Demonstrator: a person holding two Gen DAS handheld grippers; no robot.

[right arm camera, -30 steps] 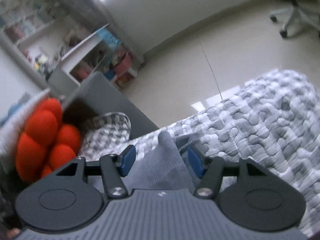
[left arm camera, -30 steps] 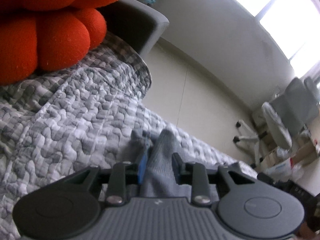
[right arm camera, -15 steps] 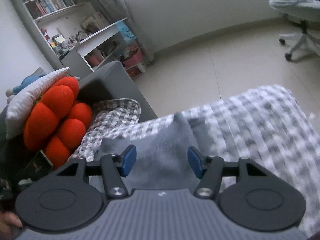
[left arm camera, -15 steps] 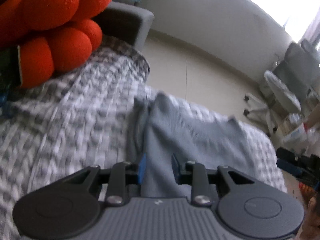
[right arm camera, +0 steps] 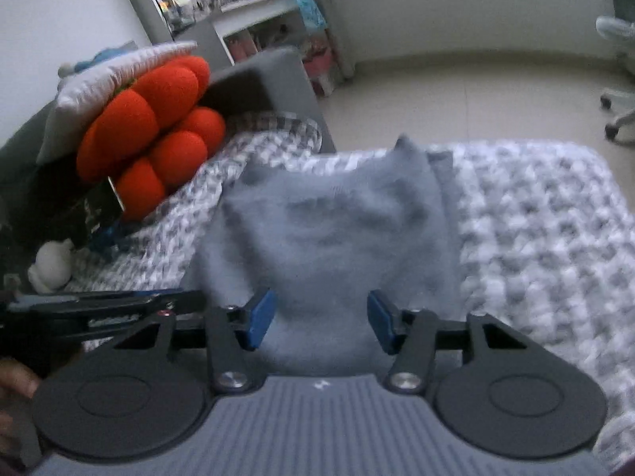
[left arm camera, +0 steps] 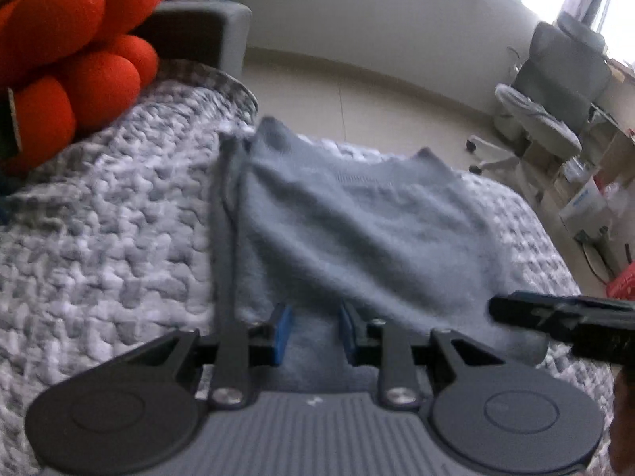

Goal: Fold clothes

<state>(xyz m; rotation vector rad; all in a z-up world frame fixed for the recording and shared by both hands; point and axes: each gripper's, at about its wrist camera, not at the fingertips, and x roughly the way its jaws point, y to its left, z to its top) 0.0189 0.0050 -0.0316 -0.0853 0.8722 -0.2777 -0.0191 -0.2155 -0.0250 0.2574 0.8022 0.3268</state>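
Note:
A grey knit garment (left arm camera: 357,218) lies stretched out over the grey-and-white quilted bedcover (left arm camera: 99,258), its far corners near the bed's far edge. My left gripper (left arm camera: 316,331) is shut on the garment's near edge, with cloth bunched between its blue pads. My right gripper (right arm camera: 320,323) has the same garment (right arm camera: 337,230) between its wider-set jaws, which are closing; the cloth fills the gap from pad to pad. The two grippers sit side by side, and each shows at the edge of the other's view.
An orange lobed cushion (right arm camera: 151,131) and a white pillow (right arm camera: 103,87) lie at the left against a grey padded frame (right arm camera: 270,79). Beyond the bed are pale floor (left arm camera: 357,95), an office chair (left arm camera: 555,91), boxes (left arm camera: 583,202) and shelves (right arm camera: 258,20).
Both grippers have drawn back and rolled level. The garment, earlier a peak close to the jaws, now lies spread across the bedcover. The right jaws have narrowed.

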